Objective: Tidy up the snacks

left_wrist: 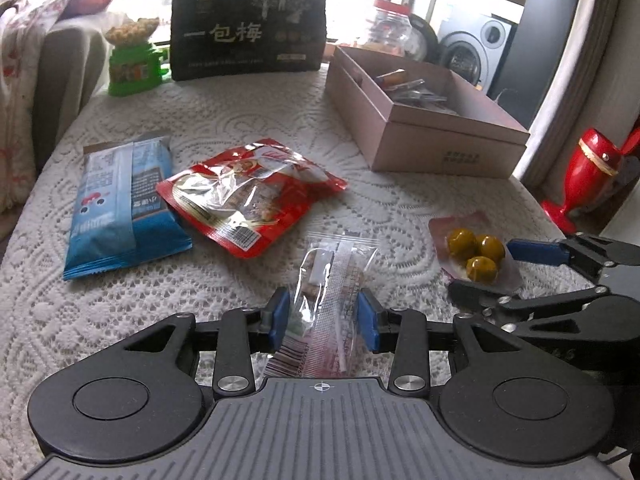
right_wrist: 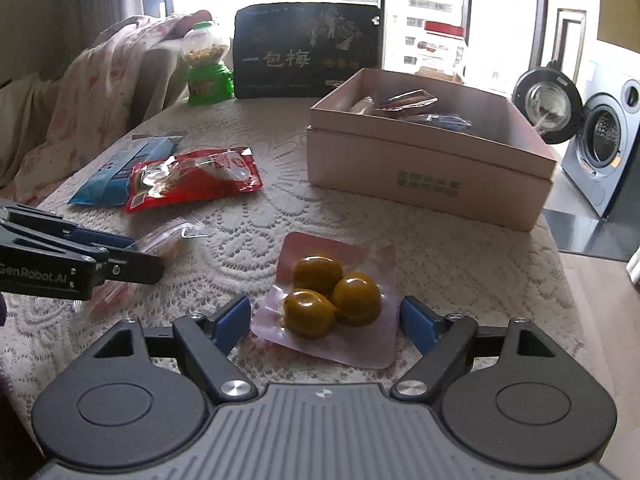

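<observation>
**Two grippers, two packets, nothing gripped yet**

The left gripper (left_wrist: 325, 322) stood half open astride the clear sachet (left_wrist: 334, 280), pads apparently not pressing. The right gripper (right_wrist: 325, 322) gaped wide around the olive pack (right_wrist: 330, 300), both flat on the lace tablecloth (right_wrist: 460, 264). The risk, I judged: slick film could slide out, or pads could snag lace short of the pink box (right_wrist: 432, 176).

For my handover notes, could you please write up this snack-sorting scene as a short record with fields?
surface: table under a white lace cloth
left gripper: open, pads either side of a clear zip bag, not pressing
right gripper: open, straddling the pack of three olive-green balls
loose snacks: blue packet, red packet overlapping it
container: open pink box, some wrapped items inside
back row: black bag, green candy dispenser, red-lidded jar
</observation>
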The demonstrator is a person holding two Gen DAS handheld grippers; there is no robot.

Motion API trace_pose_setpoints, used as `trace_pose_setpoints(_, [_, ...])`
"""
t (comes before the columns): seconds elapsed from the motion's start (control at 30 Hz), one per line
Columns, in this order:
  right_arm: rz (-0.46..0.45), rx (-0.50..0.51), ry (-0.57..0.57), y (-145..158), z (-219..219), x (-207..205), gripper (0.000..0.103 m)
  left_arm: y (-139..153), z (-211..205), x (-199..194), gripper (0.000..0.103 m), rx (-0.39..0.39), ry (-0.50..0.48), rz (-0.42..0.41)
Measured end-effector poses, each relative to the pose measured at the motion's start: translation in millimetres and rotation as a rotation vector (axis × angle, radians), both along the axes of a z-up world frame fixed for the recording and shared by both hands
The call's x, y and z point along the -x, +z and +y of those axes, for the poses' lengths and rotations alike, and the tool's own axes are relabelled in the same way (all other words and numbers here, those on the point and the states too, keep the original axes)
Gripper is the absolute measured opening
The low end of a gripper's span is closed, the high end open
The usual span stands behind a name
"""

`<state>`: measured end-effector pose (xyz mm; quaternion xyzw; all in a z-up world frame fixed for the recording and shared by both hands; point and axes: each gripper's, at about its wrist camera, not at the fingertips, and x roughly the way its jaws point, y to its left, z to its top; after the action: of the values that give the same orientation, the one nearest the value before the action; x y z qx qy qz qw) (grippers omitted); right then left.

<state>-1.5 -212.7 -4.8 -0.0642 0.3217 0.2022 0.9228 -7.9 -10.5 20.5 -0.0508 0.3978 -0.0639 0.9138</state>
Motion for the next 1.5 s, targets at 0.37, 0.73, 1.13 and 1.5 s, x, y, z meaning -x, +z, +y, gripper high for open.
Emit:
trace_pose_setpoints(0.37, [-0.061, -0.066, -0.009, 12.5, -1.4, 0.4, 0.058, -0.2, -3.7, 5.2, 0.046, -0.004, 0.005, -0.019])
trace_pose_setpoints(0.73, [-0.054, 0.035, -0.023, 3.8, 11.3, -0.2, 0.051, -0.8, -3.6, 8.0, 0.046, -0.003, -0.002, -0.033])
trace_pose_setpoints(1.13, [-0.134, 0.014, -0.037, 23.4, -1.3, 21.0, 0.051, 3.2, -18.4, 10.0, 0.042, -0.039, -0.012, -0.035])
trace_pose_setpoints(1.5, [-0.165, -0.02, -0.071, 37.3, -21.6, 26.9, 0.051, 52.3, -35.8, -22.3, 0.041, 0.087, -0.069, -0.132])
